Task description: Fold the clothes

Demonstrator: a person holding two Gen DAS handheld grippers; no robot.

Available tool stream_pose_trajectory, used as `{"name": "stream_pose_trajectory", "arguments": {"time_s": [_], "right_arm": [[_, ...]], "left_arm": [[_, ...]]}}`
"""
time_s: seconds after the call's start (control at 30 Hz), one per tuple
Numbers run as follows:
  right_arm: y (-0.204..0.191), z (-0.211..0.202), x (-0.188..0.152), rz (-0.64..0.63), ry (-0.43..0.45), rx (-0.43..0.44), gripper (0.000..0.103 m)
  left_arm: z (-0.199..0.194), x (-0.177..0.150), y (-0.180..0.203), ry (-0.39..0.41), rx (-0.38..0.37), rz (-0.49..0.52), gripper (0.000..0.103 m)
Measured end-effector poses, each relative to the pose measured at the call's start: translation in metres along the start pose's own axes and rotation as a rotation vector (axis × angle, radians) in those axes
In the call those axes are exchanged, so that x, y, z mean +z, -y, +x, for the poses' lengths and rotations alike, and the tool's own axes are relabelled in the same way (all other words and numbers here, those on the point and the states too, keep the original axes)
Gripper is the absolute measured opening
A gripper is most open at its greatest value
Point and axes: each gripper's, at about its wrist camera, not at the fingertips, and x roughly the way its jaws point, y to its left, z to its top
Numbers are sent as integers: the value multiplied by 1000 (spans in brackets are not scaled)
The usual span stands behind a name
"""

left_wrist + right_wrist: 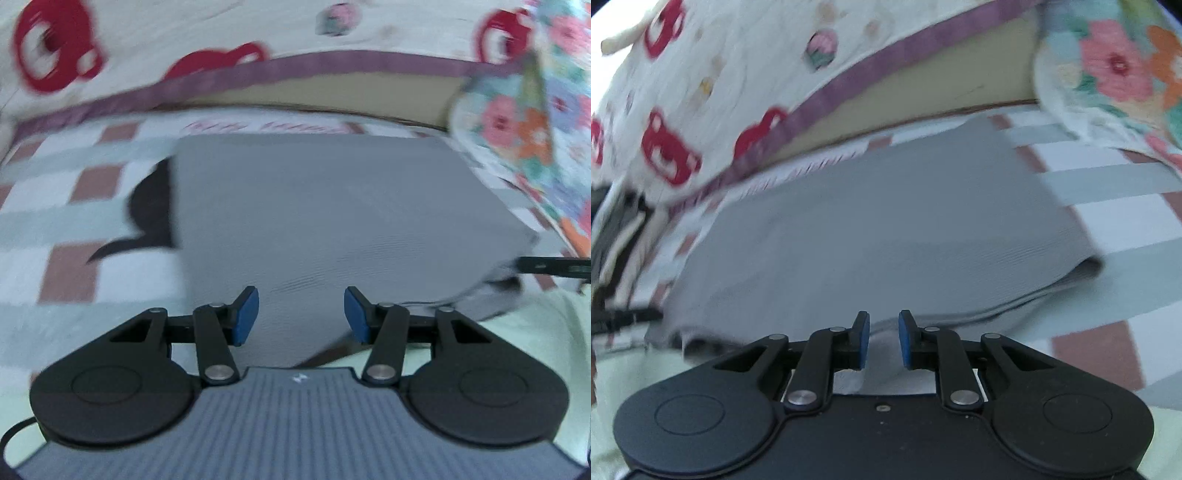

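Note:
A grey ribbed garment lies folded in a rough rectangle on a checked bedspread. My left gripper is open, its blue pads apart over the garment's near edge, holding nothing. In the right wrist view the same grey garment lies flat with stacked layers at its right edge. My right gripper hovers at the garment's near edge with its blue pads a small gap apart and nothing clearly between them. The right gripper's tip shows at the right edge of the left wrist view.
A white quilt with red prints and a purple border lies behind the garment. A floral cloth hangs at the right. A pale green cloth lies near me. Dark and white items sit at the far left.

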Motion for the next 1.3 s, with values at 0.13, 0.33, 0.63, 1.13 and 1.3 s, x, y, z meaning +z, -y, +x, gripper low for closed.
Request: {"name": "stream_pose_trajectory", "arguments": {"time_s": [0.13,0.33,0.63,1.13,1.3], "right_arm": [[5,-2,-7,28,-20,-41,27],[-4,5,-15,-102,-130,-42,32],[-5,-3,-22,-44,-241,90,43],[-76,34,-19,-249,-411,363,40],[-77,16,-46,-258,-548,421,19]], "left_arm": [[5,-2,15,-13,-25,13,50],[13,-16,22,-71,-44,22,50],[12,-24,27,-179,-130,105,62],[24,-33,32,-285,-214,143,55],[15,-47,31,-362,-266,107,42]]}}
